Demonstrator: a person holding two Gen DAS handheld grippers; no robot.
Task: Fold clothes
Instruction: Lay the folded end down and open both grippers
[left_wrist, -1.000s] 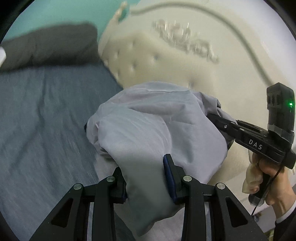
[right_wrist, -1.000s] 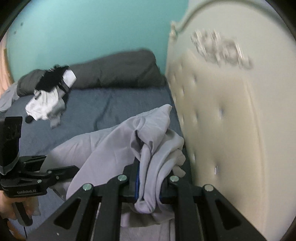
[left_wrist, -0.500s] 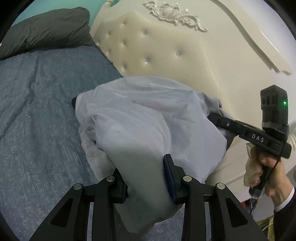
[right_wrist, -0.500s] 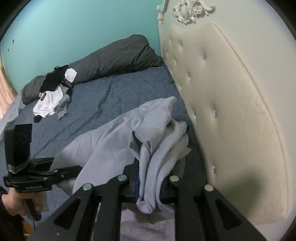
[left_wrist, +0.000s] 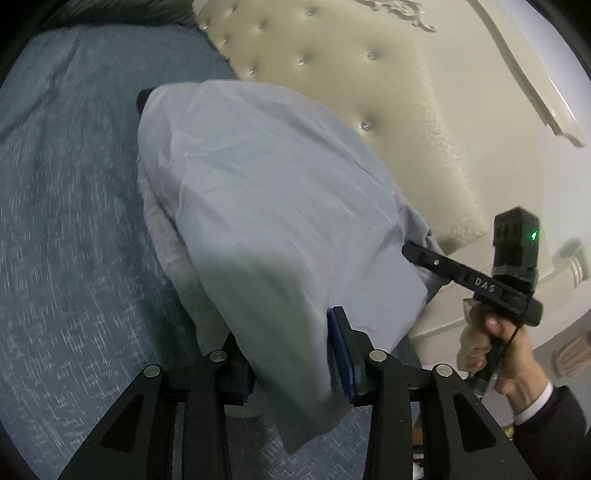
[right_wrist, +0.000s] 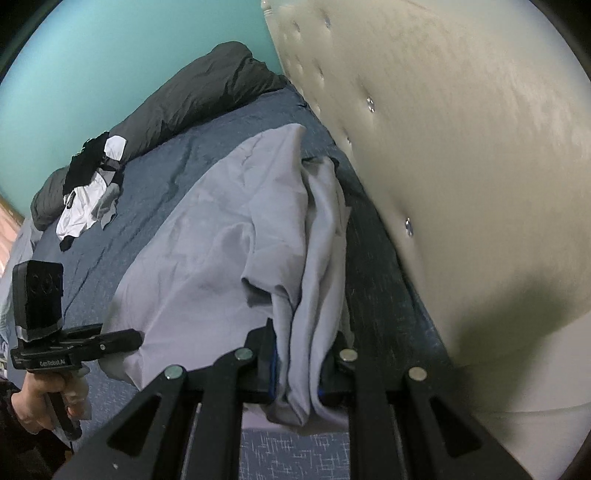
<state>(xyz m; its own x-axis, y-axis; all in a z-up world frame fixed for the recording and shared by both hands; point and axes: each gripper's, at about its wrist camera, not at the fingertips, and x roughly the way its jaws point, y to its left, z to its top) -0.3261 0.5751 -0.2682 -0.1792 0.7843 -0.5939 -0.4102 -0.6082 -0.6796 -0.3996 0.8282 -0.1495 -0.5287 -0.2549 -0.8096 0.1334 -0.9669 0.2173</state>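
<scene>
A light grey garment (left_wrist: 266, 192) is draped over the blue bed (left_wrist: 74, 240) beside the headboard, its near edge lifted. The jaws of my left gripper (left_wrist: 291, 354) are opening, with a thick fold of the garment still between them and touching both pads. In the right wrist view the same garment (right_wrist: 207, 240) spreads across the bed, and my right gripper (right_wrist: 299, 369) is shut on a bunched edge of it. Each gripper shows in the other's view, held by a hand: the right gripper (left_wrist: 413, 254) at the cloth's far corner, the left gripper (right_wrist: 133, 338) at its left edge.
A cream tufted headboard (right_wrist: 461, 147) rises close on the right of the garment. A dark grey duvet (right_wrist: 192, 96) lies along the far teal wall. A pile of black and white clothes (right_wrist: 88, 188) sits on the bed's far left.
Both grippers have come down toward the bed with the garment. The cloth, which hung bunched in the air, now lies lower and more spread out by the headboard.
</scene>
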